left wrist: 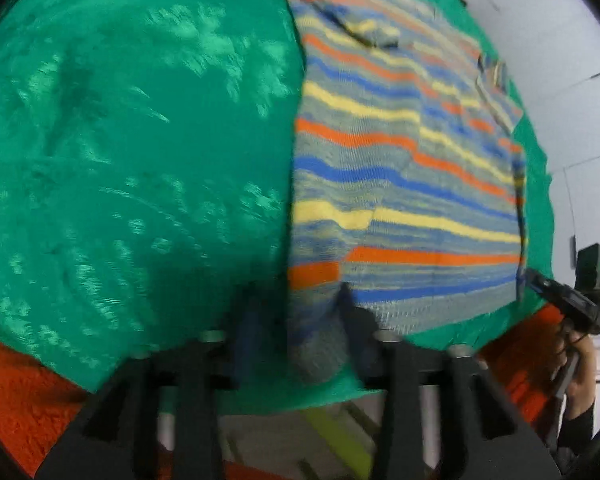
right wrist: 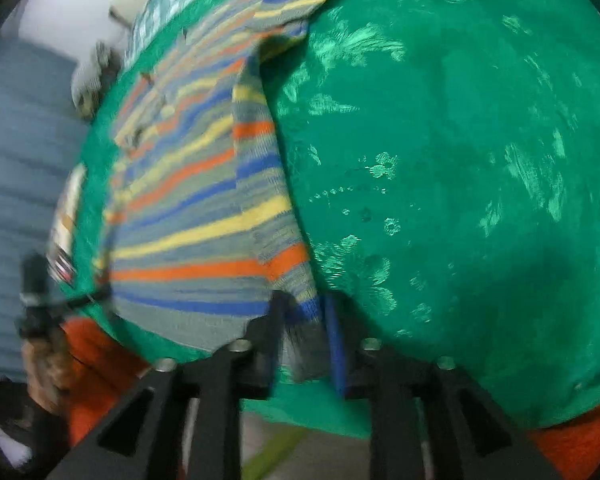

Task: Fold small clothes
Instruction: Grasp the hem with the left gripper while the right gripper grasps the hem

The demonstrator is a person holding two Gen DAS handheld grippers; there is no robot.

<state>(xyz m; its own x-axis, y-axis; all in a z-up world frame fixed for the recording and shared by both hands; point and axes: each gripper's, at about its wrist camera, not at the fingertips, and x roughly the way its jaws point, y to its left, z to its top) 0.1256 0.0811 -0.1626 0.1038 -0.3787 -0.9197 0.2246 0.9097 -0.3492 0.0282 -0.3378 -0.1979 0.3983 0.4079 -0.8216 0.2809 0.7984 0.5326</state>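
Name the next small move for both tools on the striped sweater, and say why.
Probably close both tools on the hem, then lift. The left tool and right tool each straddle a near bottom corner of the striped sweater, which lies flat on the green cloth; whether the fingers press yet is too blurred to tell.

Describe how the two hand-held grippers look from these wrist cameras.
Both are matte black with angular cut-out finger mounts and silver bolt heads. The left hand-held gripper and the right hand-held gripper each carry a blue pad on one finger. Seen from the left camera, the right unit bears a dark box with a green light; the hand holding it has a dark sleeve.
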